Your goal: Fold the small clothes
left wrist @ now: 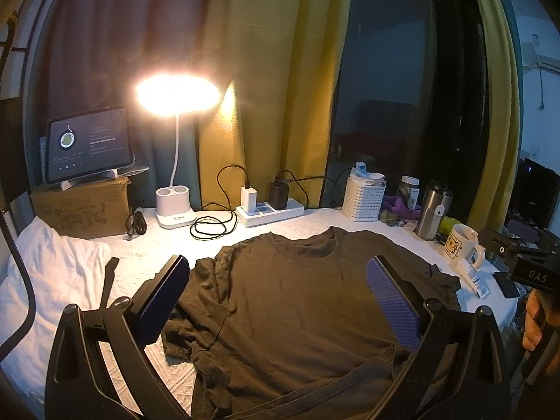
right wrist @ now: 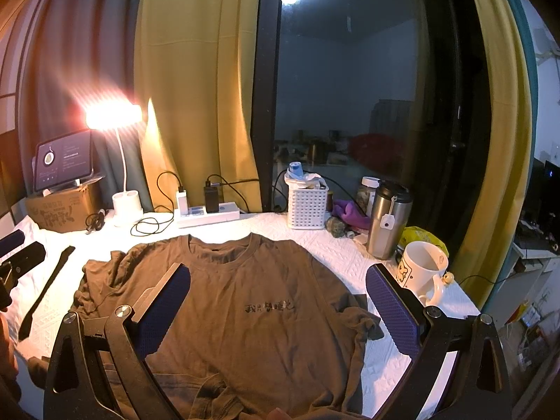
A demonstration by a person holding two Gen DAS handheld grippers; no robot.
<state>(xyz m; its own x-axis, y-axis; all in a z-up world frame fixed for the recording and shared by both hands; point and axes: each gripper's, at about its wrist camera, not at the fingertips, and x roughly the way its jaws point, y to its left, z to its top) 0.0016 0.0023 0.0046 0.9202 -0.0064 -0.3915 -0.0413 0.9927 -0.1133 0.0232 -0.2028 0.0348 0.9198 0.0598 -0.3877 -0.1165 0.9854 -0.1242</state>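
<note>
So, a brown T-shirt (right wrist: 245,308) lies spread flat on the white textured table cover (right wrist: 315,245), neckline toward the window and a line of dark print across the chest. Its sleeve on the lamp side is rumpled into folds, the opposite sleeve is bunched and curled at its tip, and the hem nearest the cameras is doubled over on itself.

Left gripper (left wrist: 278,301) hovers over the shirt with its blue-padded fingers (left wrist: 164,301) spread wide, nothing between them. Right gripper (right wrist: 278,309) is just the same: jaws wide apart, hanging above the chest of the shirt, gripping nothing. In the left wrist view a hand (left wrist: 535,318) wraps the handle of the other tool at the far right edge.

Around the shirt it's busy. A lit desk lamp (right wrist: 119,161) glares at the back left, beside a tablet (right wrist: 64,162) propped on a cardboard box (right wrist: 59,210). A white power strip (right wrist: 208,215) with chargers plugged in sits behind the collar, cables looping next to it. Further right stand a white slotted basket (right wrist: 307,208), a steel tumbler (right wrist: 386,220) and a white mug (right wrist: 421,267) with a cartoon on it, the mug just beside the shirt's shoulder. A dark strap (right wrist: 47,290) lies on the cover left of the shirt, near a white cloth (left wrist: 45,280).
</note>
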